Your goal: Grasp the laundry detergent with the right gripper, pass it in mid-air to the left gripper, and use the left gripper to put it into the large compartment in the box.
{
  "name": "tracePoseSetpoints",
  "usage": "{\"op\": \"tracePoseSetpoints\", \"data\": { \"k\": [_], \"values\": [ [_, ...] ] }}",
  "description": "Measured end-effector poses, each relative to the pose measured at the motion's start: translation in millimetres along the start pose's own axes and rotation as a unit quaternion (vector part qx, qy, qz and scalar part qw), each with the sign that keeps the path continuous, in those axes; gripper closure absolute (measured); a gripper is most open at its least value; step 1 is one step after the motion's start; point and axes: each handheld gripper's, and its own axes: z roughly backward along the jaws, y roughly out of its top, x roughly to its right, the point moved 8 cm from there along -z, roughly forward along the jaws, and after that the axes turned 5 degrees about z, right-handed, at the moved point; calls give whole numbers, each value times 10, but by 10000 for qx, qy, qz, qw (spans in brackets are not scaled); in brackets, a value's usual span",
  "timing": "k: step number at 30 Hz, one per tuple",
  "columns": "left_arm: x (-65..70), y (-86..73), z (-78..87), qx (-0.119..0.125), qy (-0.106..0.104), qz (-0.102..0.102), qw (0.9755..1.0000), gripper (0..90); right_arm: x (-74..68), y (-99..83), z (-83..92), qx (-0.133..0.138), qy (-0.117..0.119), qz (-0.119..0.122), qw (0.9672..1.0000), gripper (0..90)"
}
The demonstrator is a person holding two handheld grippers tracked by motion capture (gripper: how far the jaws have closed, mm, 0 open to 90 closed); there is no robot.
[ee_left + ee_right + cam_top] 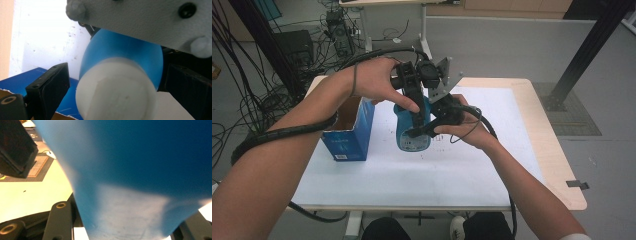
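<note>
A blue bottle (412,137) with a white cap (117,92) is held up over the white mat (437,170), tilted, cap end toward the left gripper. My right gripper (426,129) comes from the right and is shut on the bottle's blue body (140,170), which lies close between its jaws (125,225). My left gripper (414,107) reaches in from above left. In the left gripper view, the left gripper (117,82) is open, one jaw on each side of the cap with a small gap to it. The right gripper's grey plate (140,20) hangs just above the bottle.
An open blue cardboard box (349,132) stands on the mat left of the bottle, under my left forearm. The wooden table (542,145) extends to the right of the mat. Cables and a black frame post (582,55) lie beyond the far edge.
</note>
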Motion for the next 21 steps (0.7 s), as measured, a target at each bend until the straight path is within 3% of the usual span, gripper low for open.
{"op": "tracePoseSetpoints", "data": {
  "k": [21],
  "values": [
    [4, -2, -4, 9, -18, 9, 10000, 62, -11, -4, -5, -25, -52, 0, 10000, 443]
  ]
}}
